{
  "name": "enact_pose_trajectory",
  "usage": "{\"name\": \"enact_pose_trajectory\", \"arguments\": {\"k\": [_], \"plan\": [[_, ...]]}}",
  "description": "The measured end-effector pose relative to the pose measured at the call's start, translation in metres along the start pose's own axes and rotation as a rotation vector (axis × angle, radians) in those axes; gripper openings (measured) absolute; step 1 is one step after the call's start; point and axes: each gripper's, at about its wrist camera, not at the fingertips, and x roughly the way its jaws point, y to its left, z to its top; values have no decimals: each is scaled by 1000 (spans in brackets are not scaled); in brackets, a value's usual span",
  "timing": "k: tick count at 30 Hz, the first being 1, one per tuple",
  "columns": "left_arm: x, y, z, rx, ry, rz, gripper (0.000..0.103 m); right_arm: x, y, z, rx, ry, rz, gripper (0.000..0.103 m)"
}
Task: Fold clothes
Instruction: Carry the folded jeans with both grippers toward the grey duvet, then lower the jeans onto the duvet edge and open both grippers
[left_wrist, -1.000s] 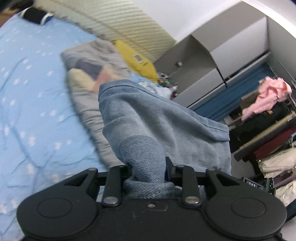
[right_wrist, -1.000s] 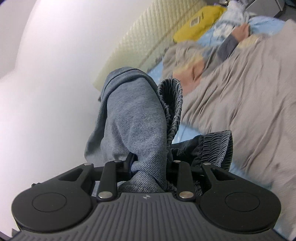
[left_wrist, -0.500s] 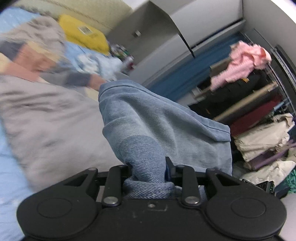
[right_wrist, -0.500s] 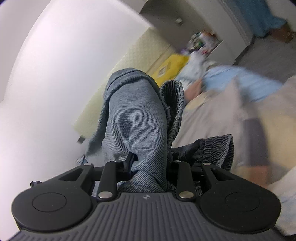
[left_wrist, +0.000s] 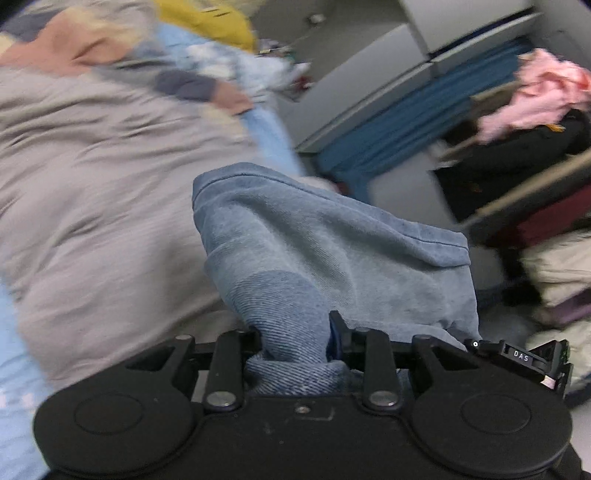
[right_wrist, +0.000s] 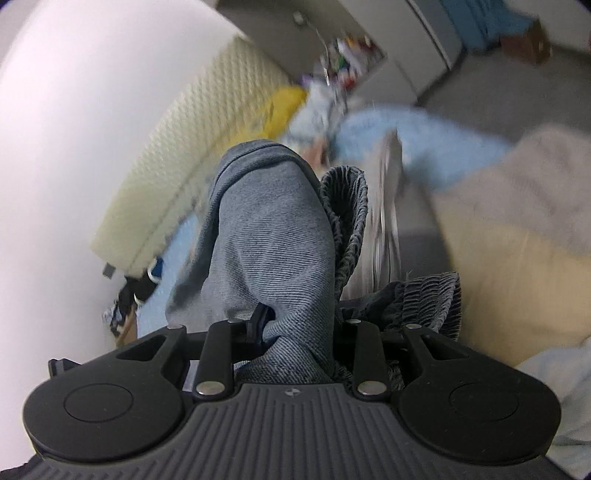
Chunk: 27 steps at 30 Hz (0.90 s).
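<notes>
A light blue denim garment (left_wrist: 317, 254) is bunched up in front of my left gripper (left_wrist: 295, 332), which is shut on its twill fabric. The same denim garment (right_wrist: 273, 236) fills the right wrist view, where my right gripper (right_wrist: 299, 325) is shut on another fold of it. A dark ribbed elastic waistband (right_wrist: 347, 206) curls out to the right of that fold. The fingertips of both grippers are hidden inside the cloth. The garment hangs in the air above the bed.
A grey blanket (left_wrist: 96, 177) covers the light blue bed sheet (left_wrist: 14, 387), with a yellow pillow (left_wrist: 218, 22) and loose clothes at the head. A cream padded headboard (right_wrist: 199, 129) meets a white wall. A clothes rack with a pink garment (left_wrist: 539, 92) stands at right.
Both views have swung across the room: the left one from the blue sheet toward the blanket and clothes rack, the right one toward the headboard and far wall. Both grips on the denim are unchanged.
</notes>
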Motion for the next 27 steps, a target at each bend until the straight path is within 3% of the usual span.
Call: {"name": "enact_pose_trajectory", "arguments": {"k": [4,11,17,19,21,27], "plan": [[18,48,-10,-27,23,94,27,76,-27,-27,4,95,-33,32],[28,58,-18,7,13,133,44,111,-76,-50,95,116,-45,41],[30,59,-24,47,17,187,58,103,-57,-40,62,132,-90,47],[19,51,-23,78,27,225,61,99,-47,-30,28,148,-147,60],[6,45,-17,85,31,222,65,94,-42,-23,-21,145,-200,61],[-46,24,-13,147,-82,241,84,65,-16,-11,-138,72,-295,61]]}}
